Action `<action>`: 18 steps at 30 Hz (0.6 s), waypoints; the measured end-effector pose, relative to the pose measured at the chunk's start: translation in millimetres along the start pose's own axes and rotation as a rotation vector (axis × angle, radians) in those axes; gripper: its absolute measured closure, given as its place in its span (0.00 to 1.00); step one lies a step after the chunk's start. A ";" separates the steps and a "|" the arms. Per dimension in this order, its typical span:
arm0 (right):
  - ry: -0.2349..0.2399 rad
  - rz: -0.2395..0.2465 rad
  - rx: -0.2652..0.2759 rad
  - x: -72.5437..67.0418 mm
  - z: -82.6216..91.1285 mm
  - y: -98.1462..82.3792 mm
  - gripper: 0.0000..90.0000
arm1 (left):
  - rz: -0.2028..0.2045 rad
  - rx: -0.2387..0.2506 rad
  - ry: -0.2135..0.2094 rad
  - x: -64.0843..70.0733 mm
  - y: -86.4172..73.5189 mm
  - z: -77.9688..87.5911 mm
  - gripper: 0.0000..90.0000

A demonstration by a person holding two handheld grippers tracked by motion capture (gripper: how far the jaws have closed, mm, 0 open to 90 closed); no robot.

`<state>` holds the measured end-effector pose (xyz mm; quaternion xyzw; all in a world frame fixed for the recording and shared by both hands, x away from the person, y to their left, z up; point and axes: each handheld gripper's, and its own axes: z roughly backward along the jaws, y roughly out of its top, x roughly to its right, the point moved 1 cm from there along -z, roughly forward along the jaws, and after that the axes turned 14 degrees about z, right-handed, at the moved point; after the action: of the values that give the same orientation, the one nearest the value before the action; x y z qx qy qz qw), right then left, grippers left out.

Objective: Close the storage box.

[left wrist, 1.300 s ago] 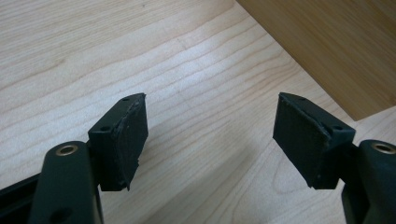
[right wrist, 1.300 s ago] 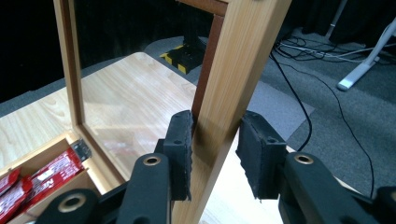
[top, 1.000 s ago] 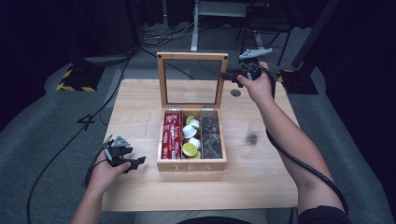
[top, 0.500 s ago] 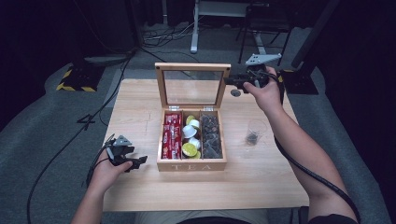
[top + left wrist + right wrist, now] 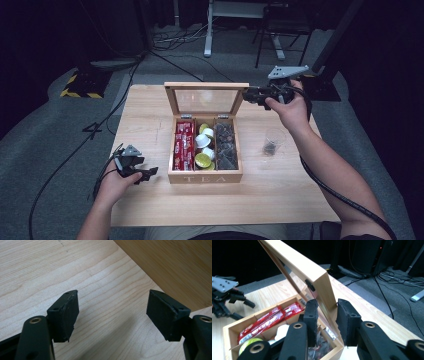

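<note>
High view: my right gripper (image 5: 248, 95) clamps the right edge of the raised glass lid (image 5: 207, 99) of the tea box (image 5: 205, 177), mid-table (image 5: 145, 120). Left of that box, my left gripper (image 5: 148, 173) rests with jaws apart, holding nothing.

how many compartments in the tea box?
3, side by side in the box: left holds red packets, middle holds round pods, right holds dark sachets.
</note>
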<state>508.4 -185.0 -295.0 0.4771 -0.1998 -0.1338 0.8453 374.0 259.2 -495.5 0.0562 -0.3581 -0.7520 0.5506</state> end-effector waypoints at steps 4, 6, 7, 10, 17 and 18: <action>0.013 -0.008 -0.007 -11.7 5.4 -4.2 0.77 | 0.004 0.001 0.006 -1.0 0.2 0.5 0.30; 0.030 -0.022 -0.003 -17.3 7.7 -8.3 0.77 | 0.000 -0.001 0.005 -0.9 0.5 -0.2 0.30; 0.037 -0.030 -0.002 -20.1 8.7 -10.7 0.76 | 0.002 -0.003 0.002 -0.3 0.5 -0.9 0.30; 0.055 -0.042 -0.004 -29.2 10.8 -17.9 0.75 | -0.006 -0.011 0.000 1.1 1.3 -2.7 0.30; 0.059 -0.014 -0.044 -53.0 13.0 -31.1 0.72 | -0.009 -0.007 0.001 2.7 3.0 -4.0 0.30; 0.057 -0.008 -0.050 -56.2 13.3 -32.8 0.72 | -0.005 -0.006 0.002 3.1 3.1 -4.3 0.29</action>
<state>451.4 -188.2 -328.9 0.4600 -0.1705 -0.1285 0.8619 377.2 254.1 -495.8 0.0563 -0.3550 -0.7545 0.5491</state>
